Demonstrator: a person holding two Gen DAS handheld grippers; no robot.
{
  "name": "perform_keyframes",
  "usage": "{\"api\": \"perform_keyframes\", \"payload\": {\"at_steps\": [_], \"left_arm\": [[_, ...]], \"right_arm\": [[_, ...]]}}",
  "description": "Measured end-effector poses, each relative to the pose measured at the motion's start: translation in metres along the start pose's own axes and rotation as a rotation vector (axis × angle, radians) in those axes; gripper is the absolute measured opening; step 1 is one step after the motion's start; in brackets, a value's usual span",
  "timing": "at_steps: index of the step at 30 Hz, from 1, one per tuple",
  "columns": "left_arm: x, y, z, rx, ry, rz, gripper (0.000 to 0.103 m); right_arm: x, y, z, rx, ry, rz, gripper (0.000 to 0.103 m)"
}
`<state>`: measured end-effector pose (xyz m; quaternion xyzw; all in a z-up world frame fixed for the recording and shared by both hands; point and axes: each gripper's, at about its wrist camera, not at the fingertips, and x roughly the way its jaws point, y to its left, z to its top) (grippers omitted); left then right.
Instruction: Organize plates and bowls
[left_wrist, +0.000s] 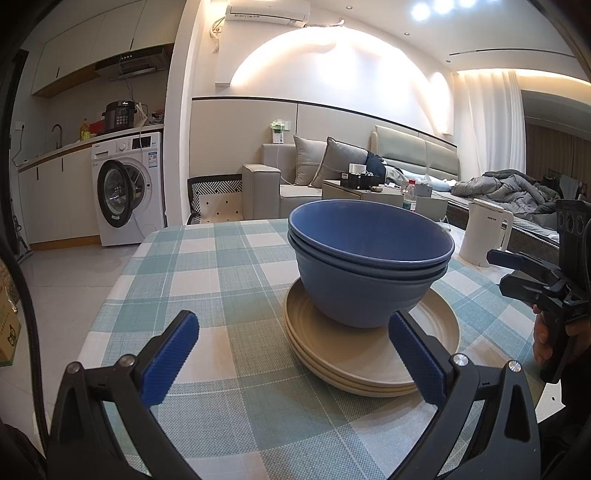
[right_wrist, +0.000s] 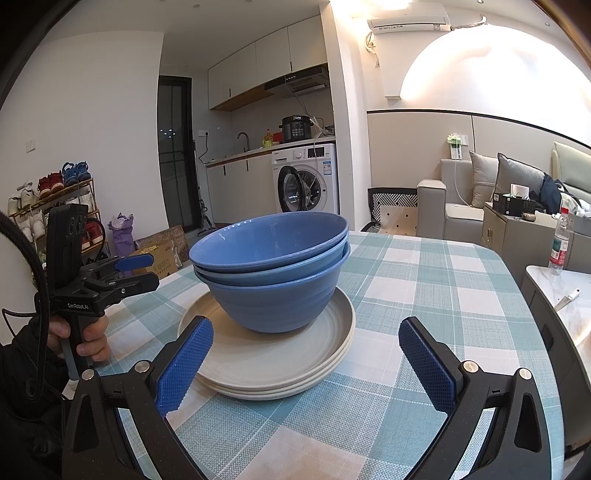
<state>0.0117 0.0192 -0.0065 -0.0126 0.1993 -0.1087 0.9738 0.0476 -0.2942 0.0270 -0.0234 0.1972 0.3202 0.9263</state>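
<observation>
Three blue bowls (left_wrist: 365, 266) are nested together and stand on a stack of three beige plates (left_wrist: 354, 354) on the checked tablecloth; the bowls (right_wrist: 273, 273) and plates (right_wrist: 273, 362) also show in the right wrist view. My left gripper (left_wrist: 295, 350) is open and empty, just in front of the plates' near-left rim. My right gripper (right_wrist: 306, 354) is open and empty, facing the stack from its own side, with its left finger over the plates' rim. Each gripper shows in the other's view, the right one (left_wrist: 517, 273) and the left one (right_wrist: 136, 273), both apart from the stack.
A white kettle (left_wrist: 487, 236) stands on the table (left_wrist: 207, 266) behind the bowls. A water bottle (right_wrist: 561, 240) stands on a side cabinet to the right. A washing machine (left_wrist: 125, 192), a sofa and a shoe rack (right_wrist: 55, 206) are beyond the table.
</observation>
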Motion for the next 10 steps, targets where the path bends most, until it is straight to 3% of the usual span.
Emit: {"api": "perform_keyframes", "payload": {"at_steps": [10], "left_arm": [[-0.0026, 0.0003, 0.0006, 0.005, -0.002, 0.002, 0.103]], "right_arm": [[0.0005, 0.0001, 0.0, 0.001, 0.001, -0.001, 0.102]]}}
